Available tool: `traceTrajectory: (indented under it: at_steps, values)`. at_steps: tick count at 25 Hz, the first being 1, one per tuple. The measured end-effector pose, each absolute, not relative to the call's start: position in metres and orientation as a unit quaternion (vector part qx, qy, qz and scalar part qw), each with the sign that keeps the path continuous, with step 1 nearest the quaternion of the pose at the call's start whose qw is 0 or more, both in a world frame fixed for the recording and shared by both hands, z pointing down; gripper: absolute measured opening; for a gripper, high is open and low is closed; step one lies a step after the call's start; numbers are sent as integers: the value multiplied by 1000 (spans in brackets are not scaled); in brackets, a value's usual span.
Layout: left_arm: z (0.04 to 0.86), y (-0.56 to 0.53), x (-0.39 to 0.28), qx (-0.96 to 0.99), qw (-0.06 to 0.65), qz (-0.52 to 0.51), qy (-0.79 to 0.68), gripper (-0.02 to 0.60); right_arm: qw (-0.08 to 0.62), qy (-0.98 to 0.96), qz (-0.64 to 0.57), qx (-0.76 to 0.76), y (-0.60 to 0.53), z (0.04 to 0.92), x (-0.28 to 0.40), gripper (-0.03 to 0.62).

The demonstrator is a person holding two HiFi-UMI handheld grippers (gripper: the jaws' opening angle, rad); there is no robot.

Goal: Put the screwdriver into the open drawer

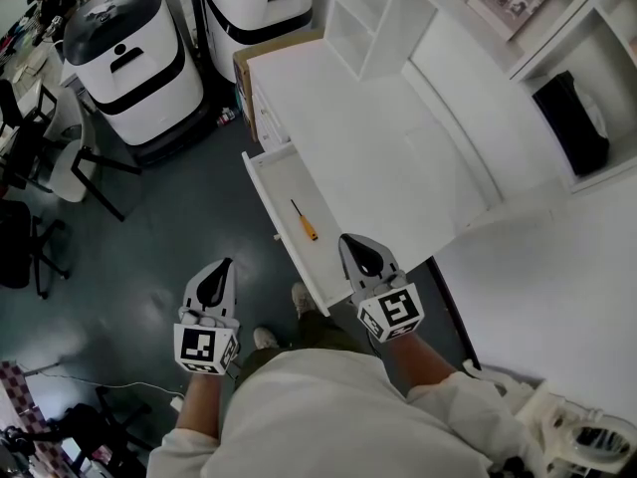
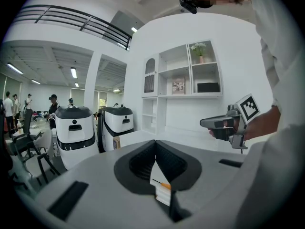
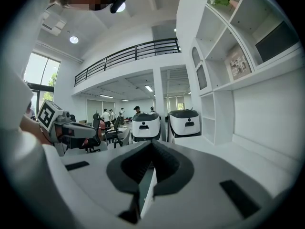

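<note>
Your white shirt (image 1: 328,416) fills the bottom of the head view, and from it both tools reach forward side by side, each with its marker cube nearest you. Your left grey hand-held gripper (image 1: 228,263) has its black jaws brought together at the tips with nothing between them. It hangs over the dark floor (image 1: 169,217), off to the left of the long white open drawer (image 1: 261,179). Your right grey hand-held gripper (image 1: 344,238) is likewise closed tip to tip and empty. It sits above the near end of that drawer, beside the white desk top (image 1: 388,137).

The slim screwdriver with the orange handle and dark shaft (image 1: 303,218) lies flat on the drawer's floor, and neither tool has hold of it. From your right gripper it is just ahead and slightly left of the jaw tips, near but not touching. From your left gripper it is ahead and to the right, well apart. That gripper's own view catches it through the slot under the closed tips. The screwdriver lies at a slant to the drawer's sides, with the handle end nearer you and the shaft pointing away.

Ahead of the left gripper, past the far end of the drawer, stand two white round-topped machines with black bands (image 1: 129,58). A brown cardboard box (image 1: 245,68) sits at the desk's far left corner. Ahead and to the right of your right gripper, white open shelving (image 1: 363,18) rises from the desk.
</note>
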State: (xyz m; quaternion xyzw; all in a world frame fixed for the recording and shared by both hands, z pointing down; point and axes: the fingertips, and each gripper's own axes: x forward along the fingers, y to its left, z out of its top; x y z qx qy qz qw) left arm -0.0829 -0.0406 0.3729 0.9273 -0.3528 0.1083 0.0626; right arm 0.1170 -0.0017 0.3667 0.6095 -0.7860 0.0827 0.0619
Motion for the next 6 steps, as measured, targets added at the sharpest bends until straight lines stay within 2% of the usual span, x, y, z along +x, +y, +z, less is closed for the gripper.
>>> traceTrajectory:
  at_steps: [6]
  values:
    - [374, -41, -81, 928, 59, 110, -352, 5, 64, -787, 80, 609, -3, 366, 119, 3]
